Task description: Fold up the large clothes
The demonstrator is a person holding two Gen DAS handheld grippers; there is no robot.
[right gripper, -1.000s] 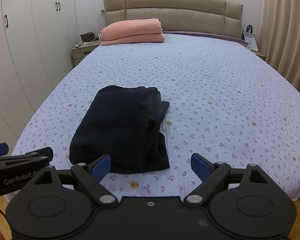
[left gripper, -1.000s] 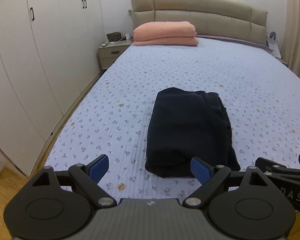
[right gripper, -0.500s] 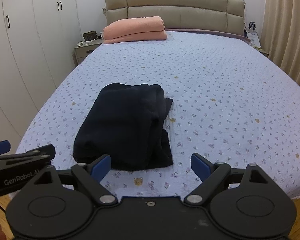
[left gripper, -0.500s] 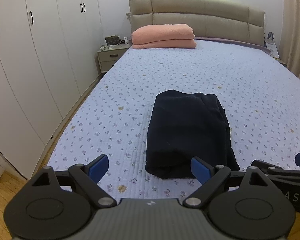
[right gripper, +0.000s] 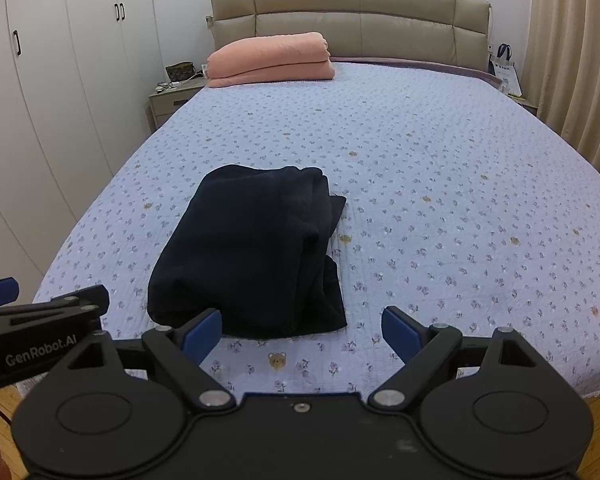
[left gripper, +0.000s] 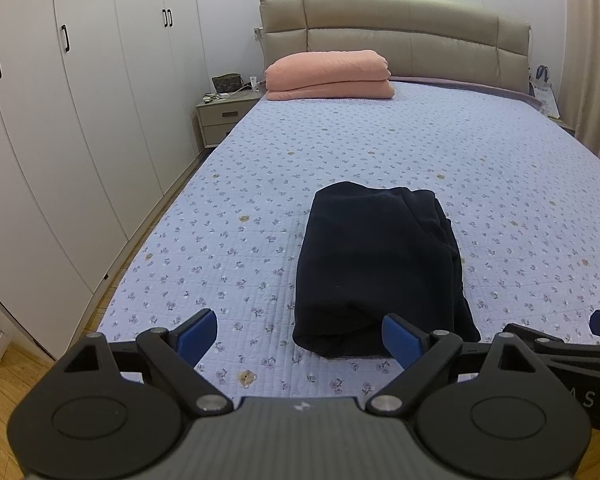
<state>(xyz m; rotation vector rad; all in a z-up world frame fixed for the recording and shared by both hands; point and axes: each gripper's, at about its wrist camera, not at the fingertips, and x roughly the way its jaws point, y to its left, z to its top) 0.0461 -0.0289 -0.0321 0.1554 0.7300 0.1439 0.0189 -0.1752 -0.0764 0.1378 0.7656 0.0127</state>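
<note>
A dark navy garment [left gripper: 376, 268] lies folded into a thick rectangle on the bed's lilac flowered quilt [left gripper: 380, 148], near the foot edge; it also shows in the right wrist view [right gripper: 252, 252]. My left gripper [left gripper: 300, 336] is open and empty, held off the foot of the bed, short of the garment. My right gripper [right gripper: 302, 330] is open and empty too, beside the left one and just right of the garment. Each gripper shows at the edge of the other's view.
A folded pink blanket [left gripper: 328, 76] lies by the beige headboard [left gripper: 396, 36]. White wardrobes [left gripper: 72, 112] line the left wall, with a nightstand [left gripper: 220, 116] beyond. Curtains [right gripper: 576, 60] hang on the right. Wooden floor lies below the bed's foot.
Both grippers have drawn back and up from the bed, so the garment looks smaller and farther. Both stay open. The garment has not moved.
</note>
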